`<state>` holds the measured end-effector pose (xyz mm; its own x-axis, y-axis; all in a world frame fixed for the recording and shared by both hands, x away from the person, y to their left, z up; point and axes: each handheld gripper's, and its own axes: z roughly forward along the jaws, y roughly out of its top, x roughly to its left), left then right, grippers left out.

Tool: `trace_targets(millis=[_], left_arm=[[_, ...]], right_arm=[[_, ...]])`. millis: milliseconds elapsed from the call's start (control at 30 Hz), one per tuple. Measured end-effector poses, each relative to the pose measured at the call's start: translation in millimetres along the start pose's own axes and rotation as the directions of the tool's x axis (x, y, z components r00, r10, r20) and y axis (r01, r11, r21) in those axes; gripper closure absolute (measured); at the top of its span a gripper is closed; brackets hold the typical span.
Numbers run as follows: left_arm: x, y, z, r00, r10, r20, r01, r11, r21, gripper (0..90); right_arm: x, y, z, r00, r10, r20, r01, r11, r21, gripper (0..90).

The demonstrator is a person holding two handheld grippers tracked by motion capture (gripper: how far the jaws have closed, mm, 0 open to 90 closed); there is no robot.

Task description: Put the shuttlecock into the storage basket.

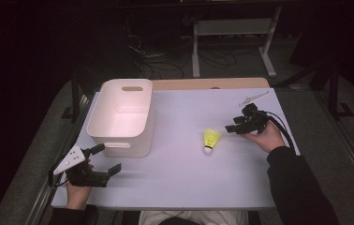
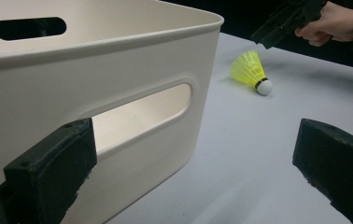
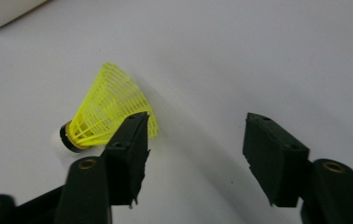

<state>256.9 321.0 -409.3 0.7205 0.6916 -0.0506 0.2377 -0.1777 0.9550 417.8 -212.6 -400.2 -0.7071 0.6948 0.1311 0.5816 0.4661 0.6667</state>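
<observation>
A yellow shuttlecock (image 1: 211,139) with a white cork lies on its side on the white table (image 1: 189,183), right of the middle. My right gripper (image 1: 231,127) hangs just right of it, held by a hand, its jaws apart with nothing between them. In the right gripper view the shuttlecock (image 3: 104,112) lies beyond the left jaw, outside the gap of the gripper (image 3: 195,140). My left gripper (image 1: 109,158) stands open at the front left, close to the white bin (image 1: 123,146). The left gripper view shows that gripper (image 2: 193,158), the bin's handle wall (image 2: 118,65) and the shuttlecock (image 2: 251,72) farther off.
The white bin holds nothing that I can see and stands at the table's left. A wooden strip (image 1: 208,83) runs along the table's far edge. Beyond it, a dark floor holds cables and a white frame (image 1: 231,28). The right gripper (image 2: 282,25) appears at the left gripper view's top right.
</observation>
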Motion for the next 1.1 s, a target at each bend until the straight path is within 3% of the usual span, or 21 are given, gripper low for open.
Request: trace_targets(millis=[533, 767, 1100], left_arm=[[-0.2, -0.1, -0.2, 1.0, -0.001, 0.0, 0.001, 1.0, -0.002, 0.0], [-0.2, -0.1, -0.1, 1.0, -0.001, 0.001, 0.001, 1.0, -0.002, 0.0], [-0.2, -0.1, -0.1, 1.0, 0.0, 0.002, 0.0, 1.0, 0.0, 0.0]], right_arm=[[4.2, -3.7, 23.2, 0.9992, 0.038, -0.011, -0.037, 0.995, 0.088, 88.0], [8.3, -4.8, 31.8, 0.9991, 0.041, -0.009, -0.039, 0.992, 0.119, 88.5], [10.9, -7.9, 38.7, 0.9985, 0.045, -0.032, -0.041, 0.992, 0.119, 88.5]])
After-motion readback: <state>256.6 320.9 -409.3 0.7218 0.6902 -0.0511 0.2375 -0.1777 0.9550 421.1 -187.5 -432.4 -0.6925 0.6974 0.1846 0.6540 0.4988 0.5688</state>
